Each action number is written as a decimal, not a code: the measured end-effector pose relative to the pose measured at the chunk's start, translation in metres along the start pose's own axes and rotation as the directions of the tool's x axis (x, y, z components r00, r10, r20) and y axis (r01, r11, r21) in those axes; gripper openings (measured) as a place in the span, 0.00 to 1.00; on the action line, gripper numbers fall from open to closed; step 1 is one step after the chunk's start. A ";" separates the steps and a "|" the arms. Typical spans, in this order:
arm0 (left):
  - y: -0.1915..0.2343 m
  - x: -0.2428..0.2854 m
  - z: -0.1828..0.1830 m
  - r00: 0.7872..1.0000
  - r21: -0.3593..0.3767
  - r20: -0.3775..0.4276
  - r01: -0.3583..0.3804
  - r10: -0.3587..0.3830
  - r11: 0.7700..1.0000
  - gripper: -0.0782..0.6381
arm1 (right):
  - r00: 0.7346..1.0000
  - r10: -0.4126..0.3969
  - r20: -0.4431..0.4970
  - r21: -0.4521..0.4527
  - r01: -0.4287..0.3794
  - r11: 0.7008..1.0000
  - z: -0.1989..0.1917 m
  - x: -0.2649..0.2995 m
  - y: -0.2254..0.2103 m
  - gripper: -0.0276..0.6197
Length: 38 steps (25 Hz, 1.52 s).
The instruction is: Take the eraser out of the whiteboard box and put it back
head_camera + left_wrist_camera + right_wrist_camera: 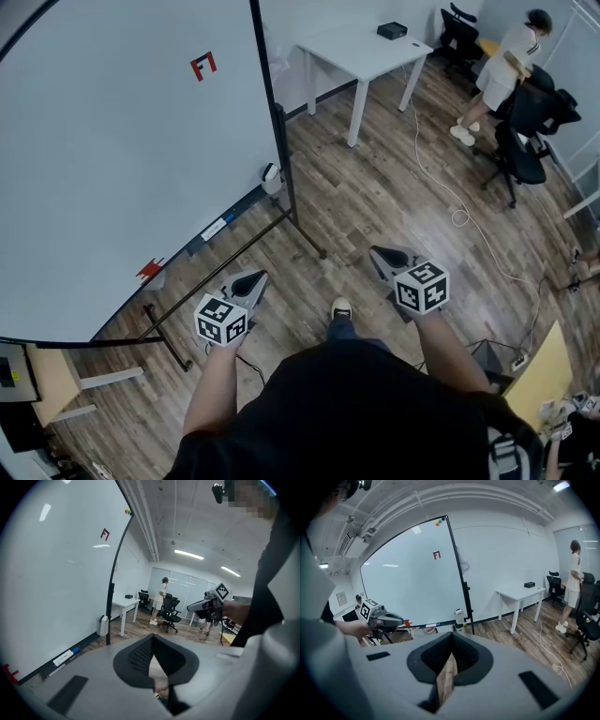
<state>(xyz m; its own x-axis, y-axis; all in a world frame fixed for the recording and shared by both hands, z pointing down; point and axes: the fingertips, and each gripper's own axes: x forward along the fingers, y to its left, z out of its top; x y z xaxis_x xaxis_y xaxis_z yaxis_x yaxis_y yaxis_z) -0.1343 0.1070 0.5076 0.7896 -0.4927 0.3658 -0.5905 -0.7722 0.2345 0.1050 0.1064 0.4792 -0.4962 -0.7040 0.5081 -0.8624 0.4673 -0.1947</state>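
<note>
We see a white table (361, 49) with a black box (392, 31) on it. A person (506, 64) stands beside office chairs (527, 131).

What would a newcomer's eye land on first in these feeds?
The big whiteboard filling the head view's left, with a small white box at its lower right corner. Then the two claws held out over the wood floor, left claw and right claw, both shut and empty. A person stands by office chairs at top right.
</note>
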 end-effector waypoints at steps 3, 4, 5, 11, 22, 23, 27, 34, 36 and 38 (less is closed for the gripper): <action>-0.001 0.013 0.000 1.000 -0.009 -0.008 0.000 0.000 1.000 0.13 | 1.000 0.001 -0.007 0.005 -0.001 1.000 0.000 -0.001 -0.013 0.04; -0.001 0.018 0.001 1.000 -0.010 -0.009 0.000 0.000 1.000 0.13 | 1.000 0.000 -0.009 0.007 0.000 1.000 0.000 0.000 -0.017 0.04; -0.002 0.023 0.002 1.000 -0.010 -0.010 0.001 -0.002 1.000 0.13 | 1.000 -0.001 -0.012 0.009 0.001 1.000 -0.001 0.001 -0.022 0.04; -0.002 0.050 0.005 0.999 -0.005 -0.033 0.006 -0.006 1.000 0.13 | 1.000 0.012 -0.024 0.025 -0.011 1.000 -0.003 0.011 -0.045 0.04; 0.013 0.076 0.006 0.997 -0.011 -0.078 -0.023 0.022 1.000 0.13 | 0.998 0.056 -0.043 0.035 -0.054 0.998 0.000 0.040 -0.074 0.04; 0.014 0.080 0.006 0.997 -0.012 -0.080 -0.023 0.022 1.000 0.13 | 0.997 0.059 -0.045 0.034 -0.057 0.998 0.000 0.042 -0.077 0.04; 0.017 0.094 0.007 0.996 -0.017 -0.091 -0.025 0.023 1.000 0.13 | 0.995 0.079 -0.053 0.030 -0.077 0.997 0.004 0.053 -0.085 0.04; 0.030 0.111 0.025 0.994 -0.010 -0.090 -0.058 0.056 0.998 0.13 | 0.991 0.121 -0.063 0.024 -0.120 0.992 0.011 0.066 -0.103 0.04; 0.037 0.115 0.031 0.994 -0.013 -0.088 -0.071 0.070 0.997 0.13 | 0.988 0.135 -0.069 0.018 -0.134 0.991 0.016 0.071 -0.109 0.04; 0.041 0.120 0.037 0.993 -0.013 -0.089 -0.081 0.079 0.997 0.13 | 0.986 0.149 -0.074 0.010 -0.149 0.989 0.021 0.078 -0.114 0.04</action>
<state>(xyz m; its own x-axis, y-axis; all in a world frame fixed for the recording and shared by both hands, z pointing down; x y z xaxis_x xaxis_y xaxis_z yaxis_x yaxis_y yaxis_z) -0.0581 0.0012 0.5281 0.7223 -0.5150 0.4616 -0.6545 -0.7246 0.2157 0.1626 -0.0127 0.5233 -0.6106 -0.5851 0.5337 -0.7798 0.5618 -0.2762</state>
